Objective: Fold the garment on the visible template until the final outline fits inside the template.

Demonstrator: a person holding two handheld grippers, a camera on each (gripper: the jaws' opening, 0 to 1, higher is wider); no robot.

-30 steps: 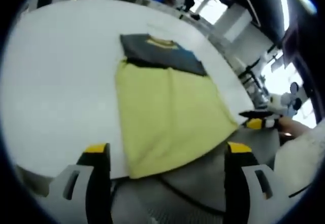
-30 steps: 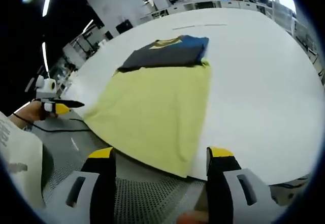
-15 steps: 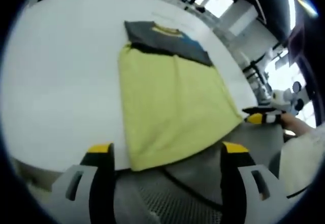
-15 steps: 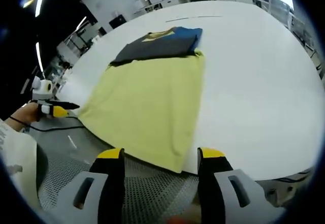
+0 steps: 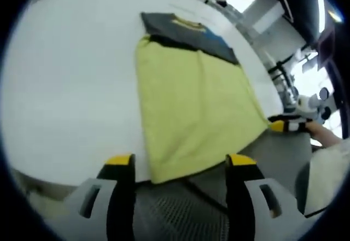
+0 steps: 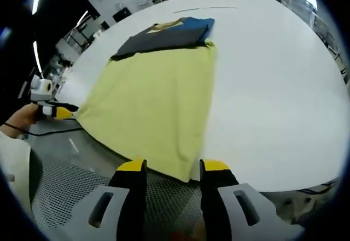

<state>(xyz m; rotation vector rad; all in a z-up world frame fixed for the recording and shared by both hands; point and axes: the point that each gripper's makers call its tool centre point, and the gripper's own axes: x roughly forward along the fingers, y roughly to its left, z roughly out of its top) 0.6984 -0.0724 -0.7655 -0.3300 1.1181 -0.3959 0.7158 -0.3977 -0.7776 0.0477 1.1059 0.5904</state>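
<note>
Spreading ahead of both my claws, the white surface [image 5: 65, 88] carries the yellow template [image 5: 191, 104]; the dark garment [image 6: 164, 36] lies folded at its far end; my left claw [image 5: 180, 162] and right claw [image 6: 167, 167] hover parted, holding nothing, at the template's near corners.

The yellow sheet [image 5: 194, 104] looks like soft matt cloth, as does the dark garment [image 6: 164, 36]. The white table [image 6: 268, 99] is smooth, faintly glossy.

Wide bare white table [image 5: 65, 88] flanks the yellow garment [image 5: 191, 104]; nothing blocks either side.
</note>
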